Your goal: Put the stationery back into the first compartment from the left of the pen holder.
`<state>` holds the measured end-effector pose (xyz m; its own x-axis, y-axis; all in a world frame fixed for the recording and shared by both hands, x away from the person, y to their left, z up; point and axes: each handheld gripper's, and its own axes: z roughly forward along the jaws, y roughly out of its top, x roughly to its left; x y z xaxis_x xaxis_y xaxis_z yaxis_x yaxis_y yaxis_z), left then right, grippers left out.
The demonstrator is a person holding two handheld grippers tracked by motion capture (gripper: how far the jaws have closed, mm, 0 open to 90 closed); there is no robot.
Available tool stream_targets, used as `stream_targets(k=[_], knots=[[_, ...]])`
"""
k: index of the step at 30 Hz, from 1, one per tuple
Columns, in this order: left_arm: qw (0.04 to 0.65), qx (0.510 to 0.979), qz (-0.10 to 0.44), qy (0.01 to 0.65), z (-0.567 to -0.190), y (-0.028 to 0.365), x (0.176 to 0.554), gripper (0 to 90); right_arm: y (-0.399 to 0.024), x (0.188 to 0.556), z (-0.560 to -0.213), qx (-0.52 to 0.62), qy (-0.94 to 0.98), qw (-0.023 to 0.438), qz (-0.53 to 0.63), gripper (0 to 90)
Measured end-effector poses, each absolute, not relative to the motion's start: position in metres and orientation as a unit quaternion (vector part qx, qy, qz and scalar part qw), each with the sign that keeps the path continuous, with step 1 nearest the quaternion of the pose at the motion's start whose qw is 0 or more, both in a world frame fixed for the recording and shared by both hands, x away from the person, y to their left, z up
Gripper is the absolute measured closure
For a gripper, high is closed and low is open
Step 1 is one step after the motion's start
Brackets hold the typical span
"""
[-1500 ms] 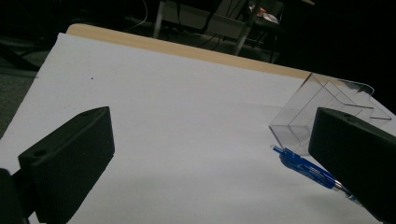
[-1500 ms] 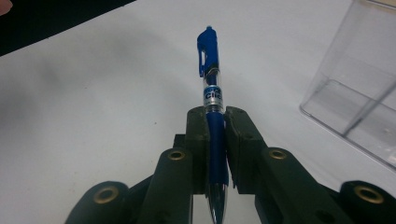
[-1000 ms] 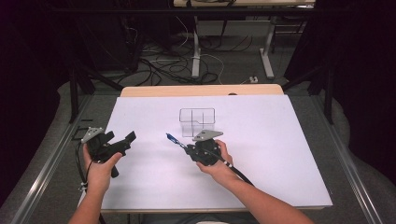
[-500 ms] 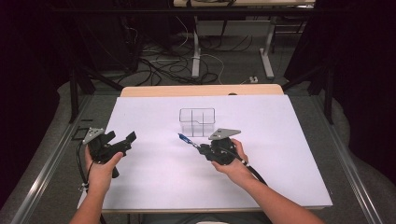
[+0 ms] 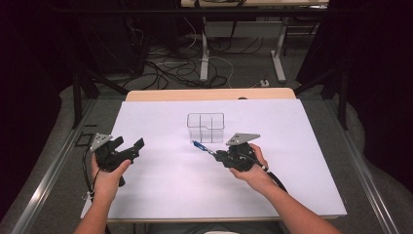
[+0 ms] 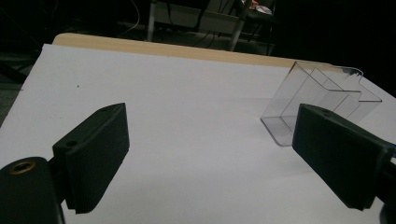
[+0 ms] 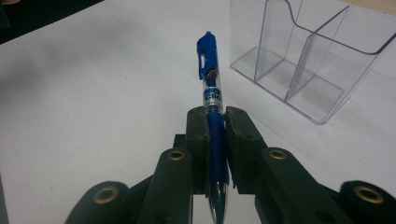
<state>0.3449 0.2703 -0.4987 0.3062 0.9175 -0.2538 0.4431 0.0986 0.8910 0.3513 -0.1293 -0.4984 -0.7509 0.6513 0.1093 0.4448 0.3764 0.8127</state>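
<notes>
A white sheet covers most of a light wooden table, whose far edge stays bare. Beyond it, tangled cables lie on a grey floor between white desk legs. Black curtains close both sides, leaving the surroundings dark

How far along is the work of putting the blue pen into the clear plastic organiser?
Done: the right gripper is shut on the blue pen with a clear barrel, lifted off the white table. In hand: it holds the pen just short of the clear plastic divided organiser. Left: placing it inside; the compartments look empty. The left gripper, jaws just narrowing, holds nothing.
</notes>
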Motion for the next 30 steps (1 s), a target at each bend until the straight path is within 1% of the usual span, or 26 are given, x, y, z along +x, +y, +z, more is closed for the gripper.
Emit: stream_targets(k=[7,14,23,30], knots=[[0.495,0.655,0.247,0.515,-0.497,0.262,0.344,10.8,-0.130,0.352,-0.496,0.334,0.822,0.108,0.448,80.1],[0.477,0.693,0.262,0.472,-0.495,0.245,0.340,14.8,-0.130,0.353,-0.495,0.334,0.826,0.099,0.443,80.2],[0.443,0.755,0.286,0.389,-0.495,0.219,0.334,16.8,-0.131,0.354,-0.493,0.334,0.828,0.087,0.442,80.2],[0.416,0.788,0.320,0.321,-0.492,0.197,0.326,24.1,-0.132,0.355,-0.492,0.335,0.830,0.082,0.438,80.2]])
